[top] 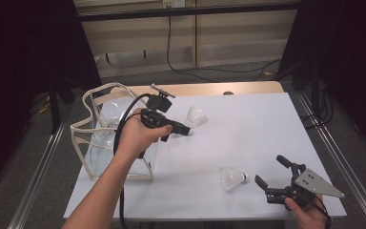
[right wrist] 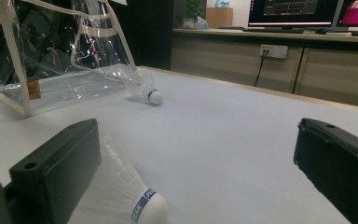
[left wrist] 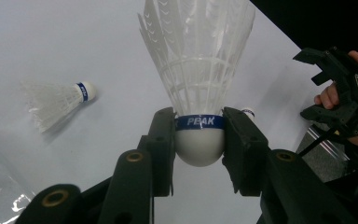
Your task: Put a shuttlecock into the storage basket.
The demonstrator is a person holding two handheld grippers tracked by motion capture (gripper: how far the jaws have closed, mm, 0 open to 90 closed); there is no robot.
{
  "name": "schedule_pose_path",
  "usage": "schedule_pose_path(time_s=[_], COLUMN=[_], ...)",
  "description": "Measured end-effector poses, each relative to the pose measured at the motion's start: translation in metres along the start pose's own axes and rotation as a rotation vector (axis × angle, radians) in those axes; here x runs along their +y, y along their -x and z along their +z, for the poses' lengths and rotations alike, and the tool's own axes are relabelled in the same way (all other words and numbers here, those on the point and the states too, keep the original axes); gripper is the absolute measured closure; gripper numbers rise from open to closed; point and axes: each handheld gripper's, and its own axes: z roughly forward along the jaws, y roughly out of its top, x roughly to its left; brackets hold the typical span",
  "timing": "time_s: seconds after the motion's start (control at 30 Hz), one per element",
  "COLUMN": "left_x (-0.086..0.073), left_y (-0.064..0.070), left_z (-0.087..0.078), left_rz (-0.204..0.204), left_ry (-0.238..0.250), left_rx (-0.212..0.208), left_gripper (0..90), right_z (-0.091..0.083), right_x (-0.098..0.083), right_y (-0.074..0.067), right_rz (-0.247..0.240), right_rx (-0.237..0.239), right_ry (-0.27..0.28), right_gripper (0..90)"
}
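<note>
at the near right edge of the white table [top: 248,129], the right gripper [top: 272,174] is held low with its jaws spread wide and nothing between them. just beyond its tips, a shuttlecock [top: 232,178] is seen lying on its side, cork toward the gripper; in the right gripper view this shuttlecock [right wrist: 135,198] rests beside one jaw, apart from the other.

further back and to the left, the left gripper [top: 186,130] is raised above the table, and its jaws are clamped on the cork of a second shuttlecock [left wrist: 199,93], at the blue band, feathers pointing away from the hand.

beside that hand, a clear plastic bag [top: 102,136] with cream trim is stood upright at the left edge, its mouth open at the top. a third shuttlecock [right wrist: 144,86] is seen lying by the bag's [right wrist: 51,60] base; it appears to be outside rather than inside, though the clear wall makes this hard to judge.
</note>
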Motion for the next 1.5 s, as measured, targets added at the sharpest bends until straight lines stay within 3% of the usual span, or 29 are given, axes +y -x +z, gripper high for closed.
schedule_pose_path(time_s=[1.5], left_x=[0.017], left_y=[-0.013], left_z=[-0.024], left_rz=[-0.037], left_ry=[0.01], left_rx=[0.024], left_gripper=[65.8], right_z=[0.0], right_x=[0.0], right_y=[0.0], right_rz=[-0.002], right_rx=[0.003], right_ry=[0.003], right_gripper=[0.4])
